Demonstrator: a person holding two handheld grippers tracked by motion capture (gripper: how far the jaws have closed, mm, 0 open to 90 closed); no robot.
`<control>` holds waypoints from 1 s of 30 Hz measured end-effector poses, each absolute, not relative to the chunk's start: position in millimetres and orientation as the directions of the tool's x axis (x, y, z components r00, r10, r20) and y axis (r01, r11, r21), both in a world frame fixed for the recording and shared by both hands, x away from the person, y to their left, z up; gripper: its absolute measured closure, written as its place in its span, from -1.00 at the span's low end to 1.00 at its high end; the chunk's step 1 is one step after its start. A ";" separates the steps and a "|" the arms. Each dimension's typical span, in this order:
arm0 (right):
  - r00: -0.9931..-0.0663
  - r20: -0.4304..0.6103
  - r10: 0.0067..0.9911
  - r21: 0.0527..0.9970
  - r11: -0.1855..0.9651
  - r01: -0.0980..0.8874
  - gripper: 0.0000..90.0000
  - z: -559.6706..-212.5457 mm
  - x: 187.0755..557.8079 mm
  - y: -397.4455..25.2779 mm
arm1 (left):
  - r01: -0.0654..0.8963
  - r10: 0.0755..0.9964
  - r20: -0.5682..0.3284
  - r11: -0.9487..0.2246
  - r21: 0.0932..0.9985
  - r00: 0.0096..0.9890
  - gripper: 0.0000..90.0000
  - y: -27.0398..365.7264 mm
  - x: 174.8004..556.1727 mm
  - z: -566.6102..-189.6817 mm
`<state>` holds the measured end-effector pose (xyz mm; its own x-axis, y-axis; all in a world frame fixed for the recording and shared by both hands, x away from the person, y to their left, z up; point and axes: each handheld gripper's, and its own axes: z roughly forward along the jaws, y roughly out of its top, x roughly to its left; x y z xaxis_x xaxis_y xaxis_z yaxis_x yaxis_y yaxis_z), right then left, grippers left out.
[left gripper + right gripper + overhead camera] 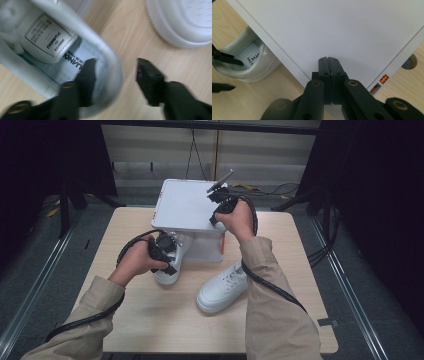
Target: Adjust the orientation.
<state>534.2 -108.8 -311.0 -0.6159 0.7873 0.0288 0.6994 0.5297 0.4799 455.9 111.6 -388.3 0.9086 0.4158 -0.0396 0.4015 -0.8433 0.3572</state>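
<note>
Our left tool [113, 72] straddles a white shoe's heel [110, 75], jaws wide to grab it, while our right tool [329, 62] – jaws pressed together – steadies the shoebox lid [185, 205].

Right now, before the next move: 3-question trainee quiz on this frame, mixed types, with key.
1. True or false: the left gripper has one jaw inside the heel opening of a white shoe.
2. The right gripper is: A) wide open, B) shut over the white box lid, C) holding a shoe.
3. Fill in: the second shoe rests on the ___.

Key: 1 true; 2 B; 3 table.
</note>
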 end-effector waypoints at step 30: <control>-0.631 0.015 0.776 0.477 0.549 0.686 0.99 -311.0 533.8 -107.9 | 0.420 0.444 -0.008 -0.841 0.342 0.896 1.00 114.1 454.7 -396.9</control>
